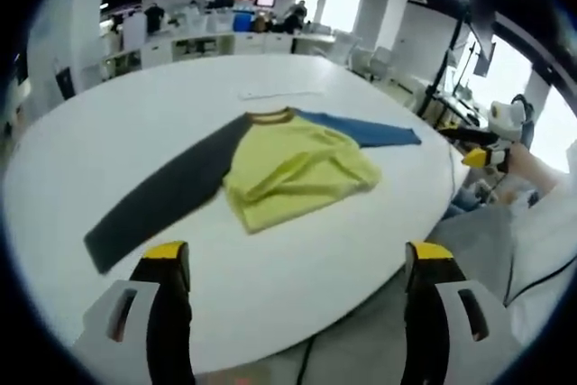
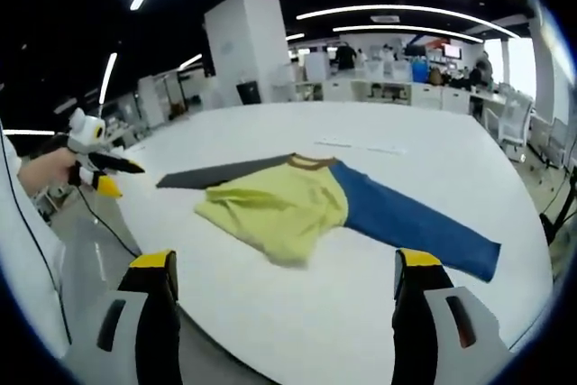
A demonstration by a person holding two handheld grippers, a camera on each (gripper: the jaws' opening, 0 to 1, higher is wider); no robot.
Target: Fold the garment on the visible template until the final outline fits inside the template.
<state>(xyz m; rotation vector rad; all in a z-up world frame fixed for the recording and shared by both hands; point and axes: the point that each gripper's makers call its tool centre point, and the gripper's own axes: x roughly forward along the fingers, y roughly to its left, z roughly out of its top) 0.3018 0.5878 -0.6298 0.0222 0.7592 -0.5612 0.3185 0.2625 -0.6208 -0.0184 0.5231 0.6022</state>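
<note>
Shirt (image 1: 297, 167) spread on table (image 1: 108, 142) near edge, yellow body crumpled. Left gripper (image 1: 297, 263) wide open, nothing held. Right gripper (image 2: 284, 272) wide open, nothing held.

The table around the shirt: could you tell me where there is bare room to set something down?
The white table is bare between the shirt's yellow hem and the near edge, and again beyond the collar up to a thin pale strip. The middle is taken by the shirt, its dark sleeve and blue sleeve spread wide. Both tongs hang open off the near edge.
</note>
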